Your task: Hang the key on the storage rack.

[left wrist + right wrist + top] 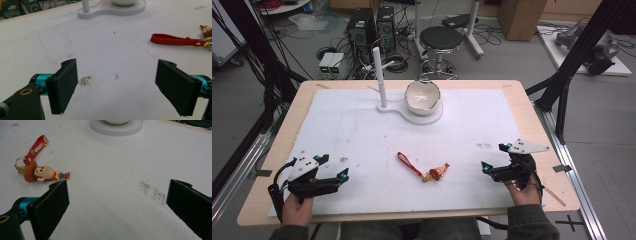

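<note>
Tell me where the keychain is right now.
In the high view the keychain lies flat on the white mat, near the front edge, between the left gripper and right gripper, touching neither.

The keychain (424, 169) lies on the mat (362, 135), well before the bowl (423, 97) on its stand (412, 114).

The keychain's strap (36, 148) is red with small star and leaf marks, its ring (19, 166) gold, and its cowboy figure (43, 173) wears a brown hat. The 2 grippers, left (343, 175) and right (485, 167), are black with teal fittings. The mat (362, 135) is white with grey smudges. The stand (412, 112) is white.
</note>
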Tool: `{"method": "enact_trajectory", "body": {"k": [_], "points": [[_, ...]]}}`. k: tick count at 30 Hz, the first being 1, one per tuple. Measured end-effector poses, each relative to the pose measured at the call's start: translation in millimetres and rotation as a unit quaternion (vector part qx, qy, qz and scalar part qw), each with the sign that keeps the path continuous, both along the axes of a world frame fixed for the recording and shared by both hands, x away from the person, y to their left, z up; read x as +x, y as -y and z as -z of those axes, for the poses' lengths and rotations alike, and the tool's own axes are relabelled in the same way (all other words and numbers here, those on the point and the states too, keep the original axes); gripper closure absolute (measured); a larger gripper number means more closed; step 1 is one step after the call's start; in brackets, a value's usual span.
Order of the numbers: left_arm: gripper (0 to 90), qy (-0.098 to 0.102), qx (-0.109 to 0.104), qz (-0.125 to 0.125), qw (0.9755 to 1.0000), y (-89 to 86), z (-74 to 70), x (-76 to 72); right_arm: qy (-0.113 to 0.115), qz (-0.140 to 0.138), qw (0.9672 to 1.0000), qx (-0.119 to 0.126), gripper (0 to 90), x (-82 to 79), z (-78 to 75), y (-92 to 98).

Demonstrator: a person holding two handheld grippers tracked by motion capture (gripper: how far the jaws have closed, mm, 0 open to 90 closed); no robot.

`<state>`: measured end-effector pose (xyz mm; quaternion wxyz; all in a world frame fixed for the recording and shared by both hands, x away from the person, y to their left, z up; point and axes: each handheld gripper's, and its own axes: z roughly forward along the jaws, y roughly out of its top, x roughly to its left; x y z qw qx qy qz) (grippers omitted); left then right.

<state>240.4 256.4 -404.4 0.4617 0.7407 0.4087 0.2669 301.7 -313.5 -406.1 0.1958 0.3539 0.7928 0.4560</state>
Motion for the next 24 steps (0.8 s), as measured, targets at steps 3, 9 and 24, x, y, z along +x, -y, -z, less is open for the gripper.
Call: {"method": "enact_trajectory", "body": {"k": [3,9,24], "points": [[18.8,-0.002,-0.001,0.000,1.0000,0.8,0.7,1.2,-0.004,0.001,1.0000,0.001,3.6,1.4,1.4,-1.1],[18.8,-0.003,-0.001,0.004,1.0000,2.0,0.8,0.6,-0.002,-0.002,1.0000,-0.002,3.7,0.4,1.1,-3.6],[18.8,0.000,-0.002,0.004,1.0000,-2.1,0.1,-4.4,-0.001,-0.006,1.0000,0.000,3.7,-0.6,-1.9,-8.2]]}}
